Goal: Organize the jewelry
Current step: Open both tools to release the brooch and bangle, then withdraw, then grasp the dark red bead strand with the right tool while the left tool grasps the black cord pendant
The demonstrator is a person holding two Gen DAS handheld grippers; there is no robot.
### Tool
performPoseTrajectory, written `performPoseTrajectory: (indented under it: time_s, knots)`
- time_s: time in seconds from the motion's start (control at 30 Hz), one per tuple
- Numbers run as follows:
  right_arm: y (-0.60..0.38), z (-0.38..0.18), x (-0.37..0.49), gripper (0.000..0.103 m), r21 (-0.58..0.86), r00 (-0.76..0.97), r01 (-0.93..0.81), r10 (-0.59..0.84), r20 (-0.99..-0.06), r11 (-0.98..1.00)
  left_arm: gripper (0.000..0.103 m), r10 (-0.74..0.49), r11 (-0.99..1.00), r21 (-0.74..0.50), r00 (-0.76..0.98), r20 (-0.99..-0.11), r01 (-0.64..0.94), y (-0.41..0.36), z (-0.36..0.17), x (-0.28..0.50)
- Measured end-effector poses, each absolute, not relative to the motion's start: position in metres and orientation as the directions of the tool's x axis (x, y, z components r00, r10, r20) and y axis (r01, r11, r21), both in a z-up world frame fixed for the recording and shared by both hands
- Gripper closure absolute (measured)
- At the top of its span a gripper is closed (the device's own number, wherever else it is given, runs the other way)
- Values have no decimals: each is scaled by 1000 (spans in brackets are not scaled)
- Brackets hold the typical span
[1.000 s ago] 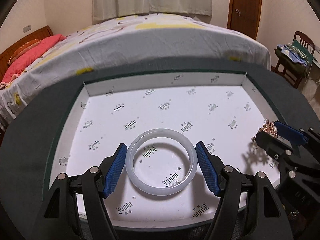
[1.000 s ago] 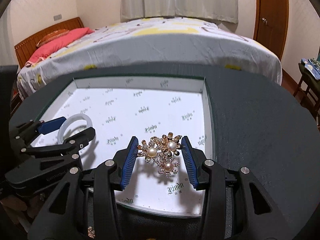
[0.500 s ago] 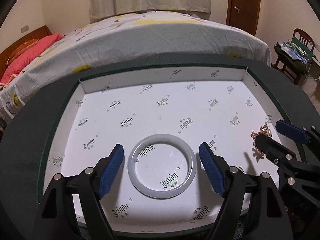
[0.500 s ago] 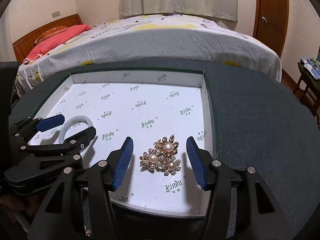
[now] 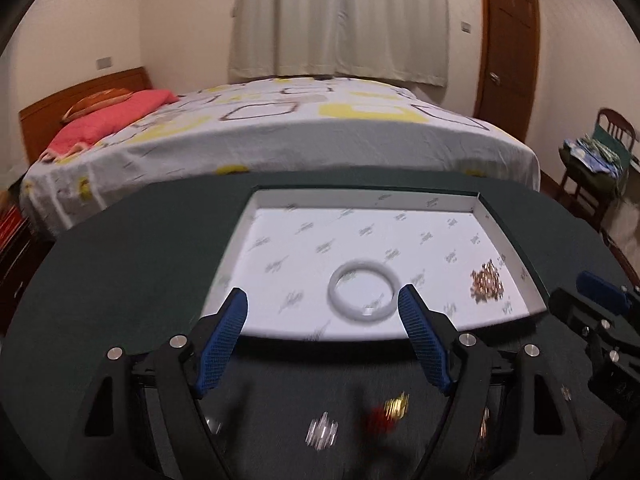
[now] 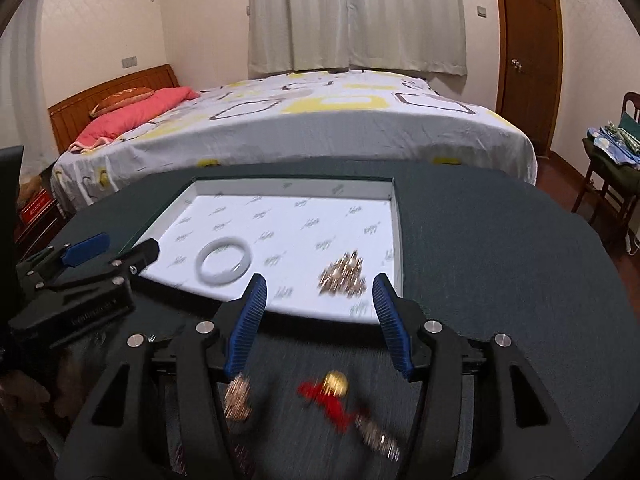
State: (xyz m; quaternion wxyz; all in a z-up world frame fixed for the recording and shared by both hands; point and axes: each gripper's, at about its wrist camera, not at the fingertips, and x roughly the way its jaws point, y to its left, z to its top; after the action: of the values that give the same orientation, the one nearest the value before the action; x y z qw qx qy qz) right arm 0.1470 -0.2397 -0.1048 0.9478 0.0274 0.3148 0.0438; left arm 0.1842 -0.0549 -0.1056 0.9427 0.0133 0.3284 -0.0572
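A white box tray (image 5: 360, 200) sits on the dark green table. In it lie a pale white bangle (image 5: 360, 265) and a gold pearl brooch (image 5: 486, 286), both free. My left gripper (image 5: 323, 300) hovers open in front of the tray's near edge, with nothing between its blue pads. My right gripper (image 6: 320, 284) is also open and empty, just short of the brooch (image 6: 343, 274). The bangle (image 6: 222, 241) lies to the brooch's left. Each gripper shows in the other's view: the right gripper (image 5: 580, 296) at the right edge, the left gripper (image 6: 116, 250) at the left.
Loose pieces lie blurred on the table under the grippers: a red and gold piece (image 6: 328, 394), a rose-gold piece (image 6: 238, 398) and a silver piece (image 5: 322, 434). A bed (image 5: 280, 140) stands behind the table, a chair (image 5: 600, 160) to the right.
Both grippers opened, releasing the bangle and the brooch onto the tray floor. They then drew back and up, out of the tray and over the near table.
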Motion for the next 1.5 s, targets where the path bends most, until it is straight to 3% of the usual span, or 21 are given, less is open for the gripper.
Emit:
performPoseTrajectory:
  time_s: [0.53,0.77,1.13,1.17,1.23,1.3,1.5]
  knots:
    - [-189,-151,68,48,90,720,-208,215,-660,974,28,-2,999,28,759,-651,26,-24,-132,92]
    - [-179,-165,66,37,57,697,-212,192,-691,976,28,17,1000,21,745,-666,-5,-12,-145,79]
    - [-173,-182,71,34,13,657,-215,155,-737,977,28,6,1000,22,732,-681,13,-16,-153,77]
    - [-173,-182,70,37,11,658,-216,153,-737,976,28,5,1000,23,731,-683,15,-18,-153,77]
    - [-174,-181,68,54,-11,669,-212,137,-731,977,28,1,999,25,728,-686,23,-20,-154,76]
    - [-175,-180,68,80,-15,671,-217,138,-728,976,28,-8,999,26,724,-689,36,-23,-155,75]
    - [-190,-173,66,88,1,682,-194,136,-718,981,28,-50,995,26,719,-694,95,-37,-156,68]
